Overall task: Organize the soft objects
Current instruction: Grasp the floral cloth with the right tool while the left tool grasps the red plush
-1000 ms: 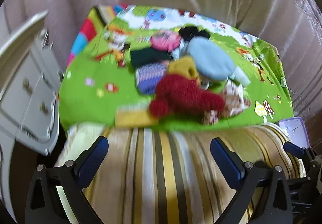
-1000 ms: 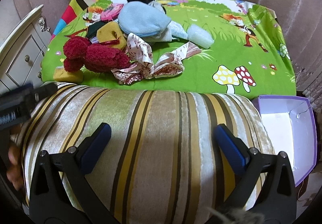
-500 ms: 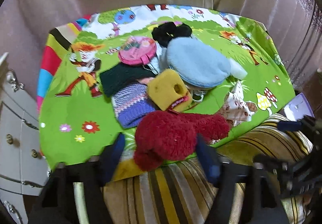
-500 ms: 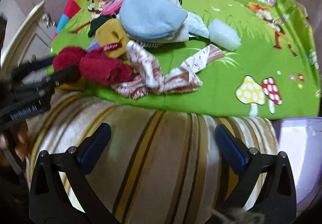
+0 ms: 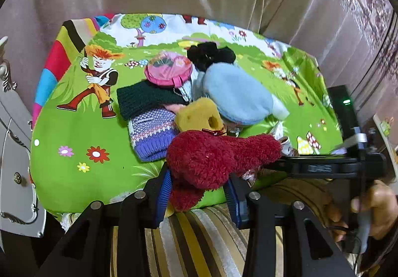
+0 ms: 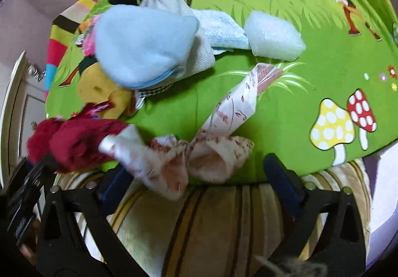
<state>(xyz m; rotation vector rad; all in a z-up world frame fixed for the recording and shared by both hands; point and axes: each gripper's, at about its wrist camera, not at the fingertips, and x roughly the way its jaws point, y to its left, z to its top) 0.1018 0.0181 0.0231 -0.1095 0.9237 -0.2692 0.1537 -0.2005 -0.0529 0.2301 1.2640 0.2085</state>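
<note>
Left wrist: left gripper point(image 5: 197, 188) closing on one red fuzzy sock point(image 5: 219, 157), pads touching. Right gripper point(image 6: 199, 177) wide, closing around one printed cloth point(image 6: 211, 152), not pressing.

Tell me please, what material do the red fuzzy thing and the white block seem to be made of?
Red fuzzy thing: probably plush or chenille yarn, matte; its surface is shaggy, loose pile. White block: probably foam or sponge, slightly glossy; its surface looks grainy and porous, with soft edges.
</note>
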